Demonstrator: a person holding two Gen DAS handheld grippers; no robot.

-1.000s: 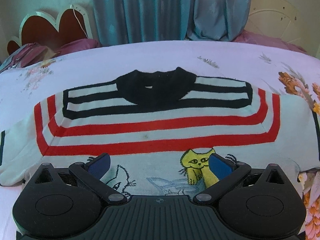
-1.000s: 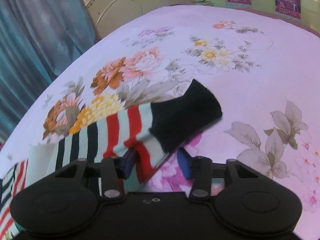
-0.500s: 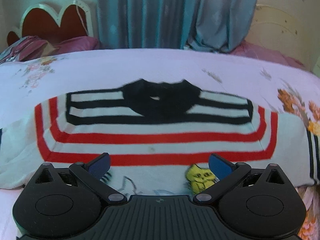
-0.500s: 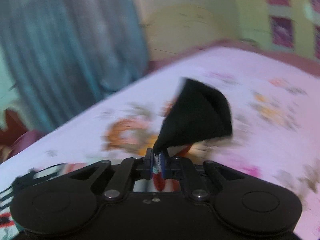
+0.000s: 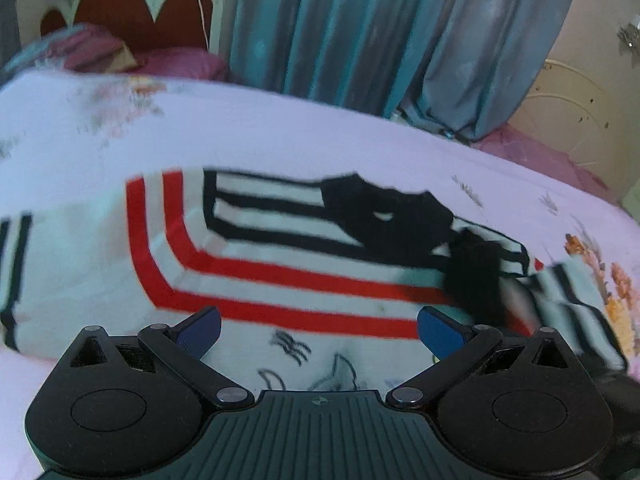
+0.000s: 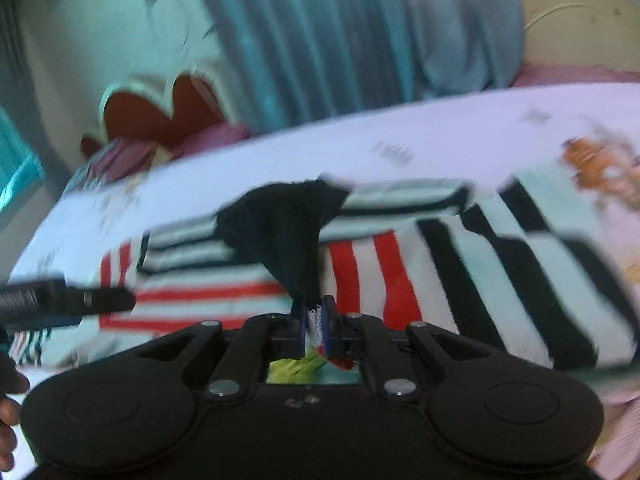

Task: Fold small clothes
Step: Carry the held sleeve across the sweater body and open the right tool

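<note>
A small striped sweater (image 5: 280, 256) with red and black stripes, a black collar and cat drawings lies flat on the bed. My left gripper (image 5: 318, 326) is open and empty, just above the sweater's lower front. My right gripper (image 6: 314, 320) is shut on the sweater's right sleeve by its black cuff (image 6: 284, 232) and holds it over the sweater's body (image 6: 192, 280). The sleeve (image 6: 500, 280) trails off to the right. In the left wrist view the black cuff (image 5: 474, 276) hangs over the sweater's right side.
The bed has a pale floral sheet (image 5: 280, 128). Pink pillows (image 5: 176, 64) and a red headboard (image 5: 132, 20) are at the far left. Teal curtains (image 5: 380, 32) hang behind. The left gripper's body (image 6: 60, 300) shows at the left of the right wrist view.
My right gripper closed on the sleeve cuff, lifted it and swung it left over the sweater's body. My left gripper shifted left and turned slightly, staying open.
</note>
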